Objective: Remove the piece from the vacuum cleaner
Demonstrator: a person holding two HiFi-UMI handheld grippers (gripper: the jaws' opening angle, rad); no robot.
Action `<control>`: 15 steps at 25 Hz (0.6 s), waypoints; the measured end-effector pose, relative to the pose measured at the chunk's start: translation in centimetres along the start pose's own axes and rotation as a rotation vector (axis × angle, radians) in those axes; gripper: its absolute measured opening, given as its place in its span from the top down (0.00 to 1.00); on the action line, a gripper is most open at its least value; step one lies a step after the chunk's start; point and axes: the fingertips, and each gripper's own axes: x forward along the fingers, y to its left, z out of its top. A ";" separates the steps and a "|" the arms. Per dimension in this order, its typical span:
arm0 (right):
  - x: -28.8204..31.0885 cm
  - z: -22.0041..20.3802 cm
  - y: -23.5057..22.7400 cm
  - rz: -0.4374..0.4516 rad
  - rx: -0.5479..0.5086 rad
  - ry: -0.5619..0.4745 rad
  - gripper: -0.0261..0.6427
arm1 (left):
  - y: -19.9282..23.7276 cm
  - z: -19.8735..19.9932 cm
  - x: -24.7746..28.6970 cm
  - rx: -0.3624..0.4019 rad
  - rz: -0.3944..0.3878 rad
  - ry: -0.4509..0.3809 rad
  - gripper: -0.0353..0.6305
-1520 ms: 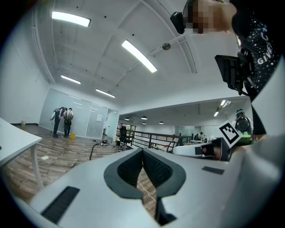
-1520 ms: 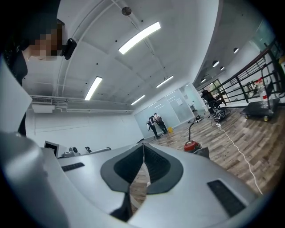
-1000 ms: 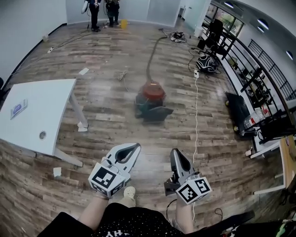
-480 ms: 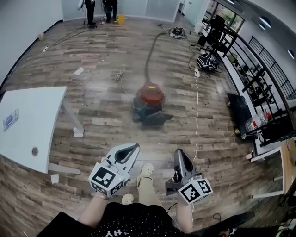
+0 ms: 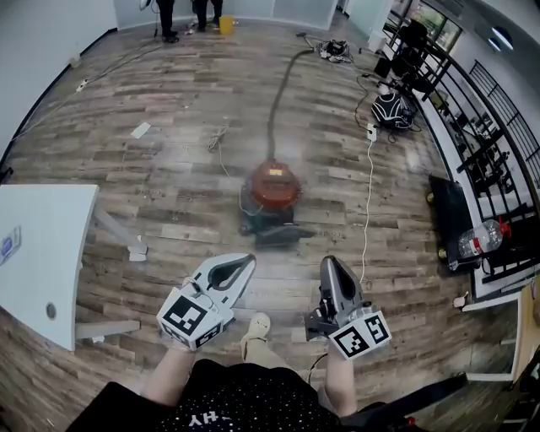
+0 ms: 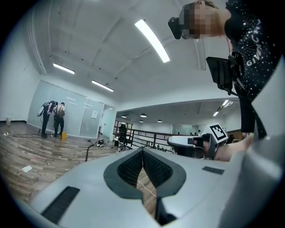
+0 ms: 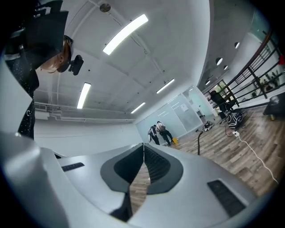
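A red canister vacuum cleaner (image 5: pixel 273 187) stands on the wooden floor ahead of me, with a dark base part (image 5: pixel 272 229) at its near side and a grey hose (image 5: pixel 281 93) running away from it toward the far wall. My left gripper (image 5: pixel 249 261) is shut and empty, held low at the left, a short way short of the vacuum. Level with it on the right, my right gripper (image 5: pixel 329 263) is shut and empty too. In both gripper views the jaws (image 6: pixel 143 150) (image 7: pixel 143 146) meet at the tips, tilted up at the ceiling; the hose (image 7: pixel 199 143) shows small.
A white table (image 5: pixel 38 253) stands at the left. A white cable (image 5: pixel 366 211) runs along the floor right of the vacuum. Black railings and shelving (image 5: pixel 472 126) line the right side, with a bag (image 5: pixel 395 110) and cables. Two people (image 5: pixel 181 13) stand at the far wall.
I have walked forward: the vacuum cleaner has come nearer and the table has slid left and back. Both grippers kept their places in front of me, still shut.
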 end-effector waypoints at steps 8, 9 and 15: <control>5.7 -1.3 -9.5 -0.077 -0.078 0.076 0.94 | 5.5 -1.6 6.5 -0.035 0.001 0.007 0.93; 6.1 -1.6 -10.4 -0.092 -0.079 0.074 0.94 | 6.2 -2.2 7.0 -0.041 -0.001 0.020 0.93; 8.3 -4.9 -16.0 -0.126 0.003 0.058 0.94 | 10.6 -7.5 11.1 -0.050 -0.059 0.111 0.93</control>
